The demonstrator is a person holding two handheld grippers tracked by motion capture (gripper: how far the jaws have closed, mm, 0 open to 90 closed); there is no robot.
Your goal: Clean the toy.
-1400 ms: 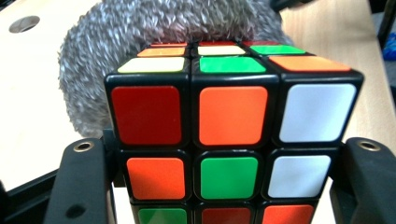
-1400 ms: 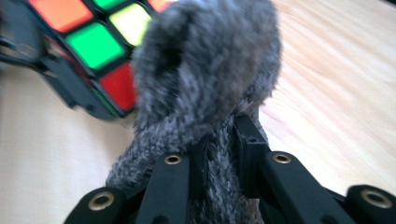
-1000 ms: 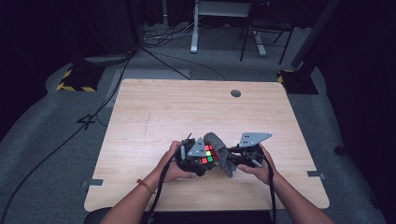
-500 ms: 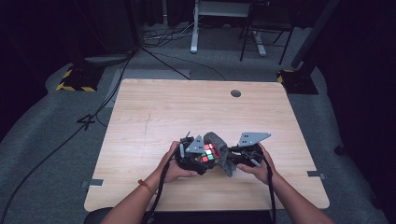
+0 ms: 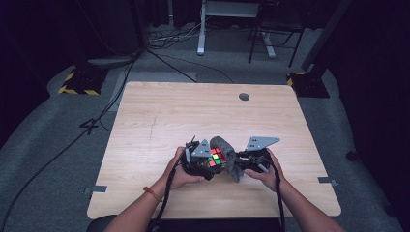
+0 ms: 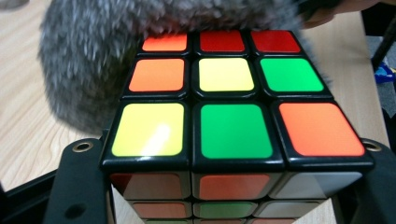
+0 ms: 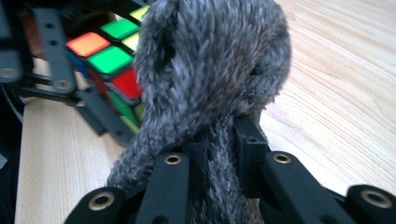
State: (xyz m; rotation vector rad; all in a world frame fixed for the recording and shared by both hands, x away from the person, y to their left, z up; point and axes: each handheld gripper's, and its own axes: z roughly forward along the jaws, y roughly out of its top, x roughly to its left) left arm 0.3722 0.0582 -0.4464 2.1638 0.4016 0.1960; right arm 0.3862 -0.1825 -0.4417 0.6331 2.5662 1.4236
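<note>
Where cube point(image 5: 216, 157) sits, grey fur point(image 5: 228, 153) crowds it

the puzzle cube point(image 6: 233, 116) has a black frame and glossy stickers; its top face reads orange, red, red along the far row, then orange, yellow, green, then yellow, green, orange nearest. the side below shows dim orange, green and white squares. the furry cloth point(image 7: 210, 84) is mottled grey with paler tips. the bench point(image 5: 183, 116) is pale wood with a fine grain. the fingers point(image 7: 252, 154) are black with brass-coloured rivets. a red band point(image 5: 153, 193) circles one wrist.
</note>
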